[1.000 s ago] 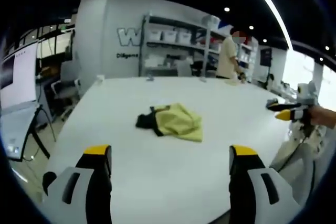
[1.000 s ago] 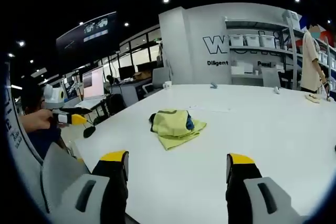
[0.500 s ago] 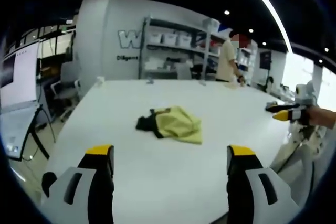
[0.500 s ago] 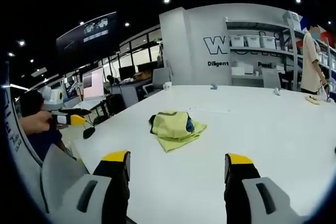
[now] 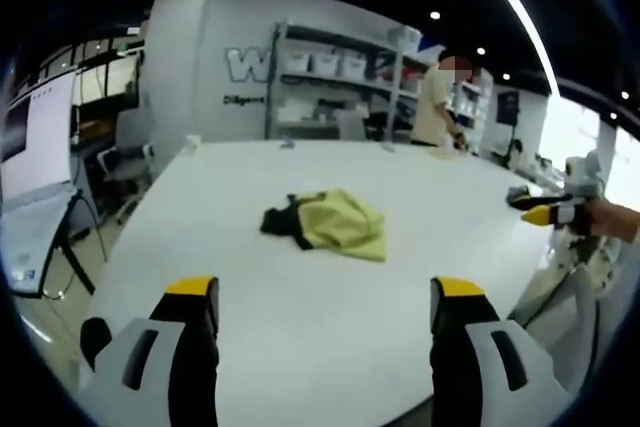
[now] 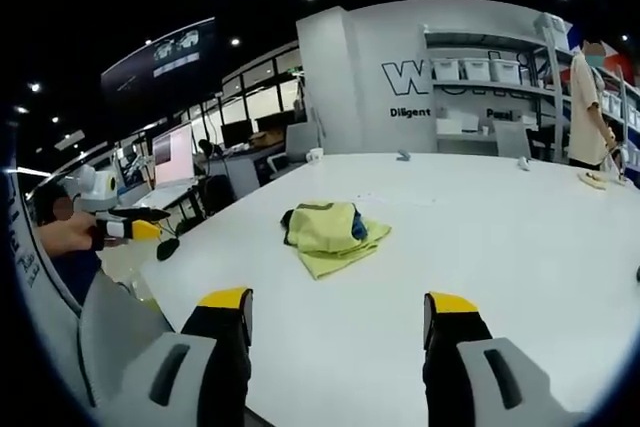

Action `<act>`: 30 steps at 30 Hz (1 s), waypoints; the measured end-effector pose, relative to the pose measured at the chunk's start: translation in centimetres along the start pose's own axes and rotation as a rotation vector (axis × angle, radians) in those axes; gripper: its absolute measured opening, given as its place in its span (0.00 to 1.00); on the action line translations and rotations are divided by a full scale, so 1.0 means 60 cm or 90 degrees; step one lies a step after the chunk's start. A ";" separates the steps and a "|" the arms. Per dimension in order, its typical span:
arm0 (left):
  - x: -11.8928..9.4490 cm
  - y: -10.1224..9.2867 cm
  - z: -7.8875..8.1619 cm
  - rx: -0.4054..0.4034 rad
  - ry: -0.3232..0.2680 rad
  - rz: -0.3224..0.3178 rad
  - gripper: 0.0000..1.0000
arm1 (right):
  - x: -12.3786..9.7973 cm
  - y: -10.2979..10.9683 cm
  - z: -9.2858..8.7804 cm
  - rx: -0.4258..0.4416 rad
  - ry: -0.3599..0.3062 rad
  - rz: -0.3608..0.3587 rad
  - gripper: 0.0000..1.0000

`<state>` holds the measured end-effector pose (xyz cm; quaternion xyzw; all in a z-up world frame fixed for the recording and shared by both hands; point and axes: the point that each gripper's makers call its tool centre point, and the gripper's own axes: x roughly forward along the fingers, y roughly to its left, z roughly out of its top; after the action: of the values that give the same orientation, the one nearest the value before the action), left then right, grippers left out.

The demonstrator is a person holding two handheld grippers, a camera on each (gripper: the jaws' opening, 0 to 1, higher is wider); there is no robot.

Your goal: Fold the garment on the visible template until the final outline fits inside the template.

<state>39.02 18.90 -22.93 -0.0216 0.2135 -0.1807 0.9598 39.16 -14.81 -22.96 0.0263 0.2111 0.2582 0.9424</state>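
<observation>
Garment (image 5: 328,226) mid-table (image 5: 300,317), edges well apart

Each view looked forward from above the near edge of the white counter (image 5: 300,307), held back from it. Both faced the far shelves (image 6: 480,87), from opposite corners. They shared the counter top, the garment (image 5: 330,227) mid-counter, and each other's gripper at the side.
</observation>
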 end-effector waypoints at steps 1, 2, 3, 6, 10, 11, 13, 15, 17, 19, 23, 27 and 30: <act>0.000 -0.003 0.002 0.000 0.000 0.000 0.82 | 0.000 0.001 0.000 0.000 -0.001 0.001 0.67; 0.000 -0.004 0.002 0.000 0.000 0.000 0.82 | -0.001 0.002 0.001 0.000 -0.001 0.002 0.67; 0.002 0.005 -0.003 0.000 0.001 0.000 0.82 | 0.000 0.002 0.000 0.000 0.000 0.002 0.67; 0.001 -0.005 0.002 -0.001 0.000 -0.001 0.82 | 0.001 0.001 -0.001 0.000 0.001 0.003 0.67; 0.001 -0.008 0.006 -0.001 0.001 0.001 0.81 | 0.000 0.002 0.001 -0.001 0.002 0.003 0.67; 0.003 -0.004 0.002 -0.002 0.002 0.001 0.81 | -0.001 0.002 0.001 -0.001 0.002 0.003 0.67; 0.005 0.005 -0.002 -0.004 0.003 0.006 0.81 | -0.001 0.003 0.000 -0.001 0.004 0.004 0.66; 0.006 0.010 -0.005 0.001 0.006 0.013 0.81 | 0.002 0.000 -0.006 0.000 0.012 0.003 0.66; 0.006 0.008 -0.006 -0.004 0.008 0.012 0.80 | 0.002 -0.001 -0.006 0.001 0.014 0.002 0.65; 0.008 0.008 -0.007 -0.007 0.008 0.010 0.80 | 0.001 -0.002 -0.005 0.003 0.014 0.002 0.65; 0.015 -0.005 -0.009 -0.007 0.020 0.002 0.79 | 0.004 -0.005 -0.001 0.011 0.017 0.004 0.64; 0.025 -0.005 -0.008 -0.008 0.025 -0.004 0.79 | 0.008 -0.003 -0.001 0.012 0.028 0.004 0.62; 0.035 -0.002 -0.008 -0.007 0.030 -0.008 0.79 | 0.016 -0.013 -0.001 0.014 0.028 0.005 0.62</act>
<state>40.51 18.04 -24.21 -0.0236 0.2370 -0.1857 0.9533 40.26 -15.03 -23.53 0.0315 0.2347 0.2599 0.9361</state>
